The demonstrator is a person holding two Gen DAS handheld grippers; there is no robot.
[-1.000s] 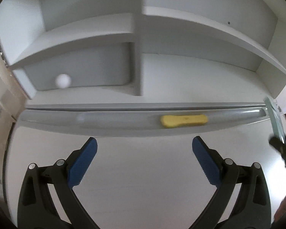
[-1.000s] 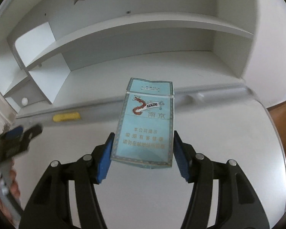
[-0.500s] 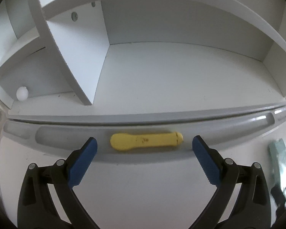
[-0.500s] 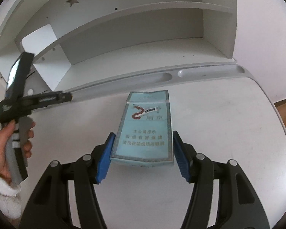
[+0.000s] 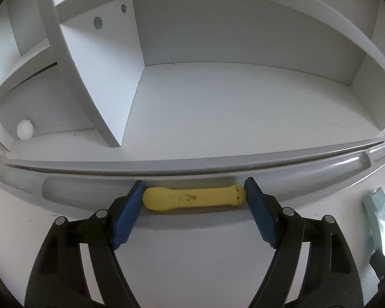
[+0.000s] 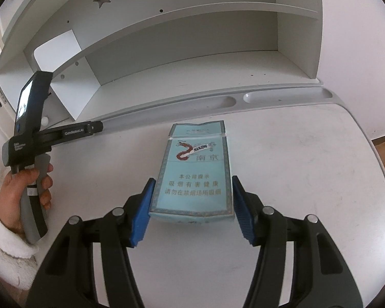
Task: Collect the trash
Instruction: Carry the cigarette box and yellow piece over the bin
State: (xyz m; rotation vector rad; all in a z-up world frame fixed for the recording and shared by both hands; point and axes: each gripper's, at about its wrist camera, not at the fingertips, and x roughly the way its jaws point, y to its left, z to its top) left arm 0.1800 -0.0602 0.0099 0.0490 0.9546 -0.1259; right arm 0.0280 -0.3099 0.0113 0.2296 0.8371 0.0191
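Left gripper [image 5: 193, 199] spread, blue pads bracketing the flat yellow plastic piece [image 5: 193, 199] lying lengthwise in the grey pen groove [image 5: 320, 172] along the white desk's back edge. Best close squarely on both ends, then lift straight. Right gripper [image 6: 192, 205] pinches the light-blue cardboard cigarette pack [image 6: 195, 177] above mid-desk.

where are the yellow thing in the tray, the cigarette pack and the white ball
yellow thing [image 5: 193, 200], left wrist view, middle of its body
cigarette pack [image 6: 193, 177], right wrist view, printed front face
white ball [image 5: 25, 129], left wrist view, its centre
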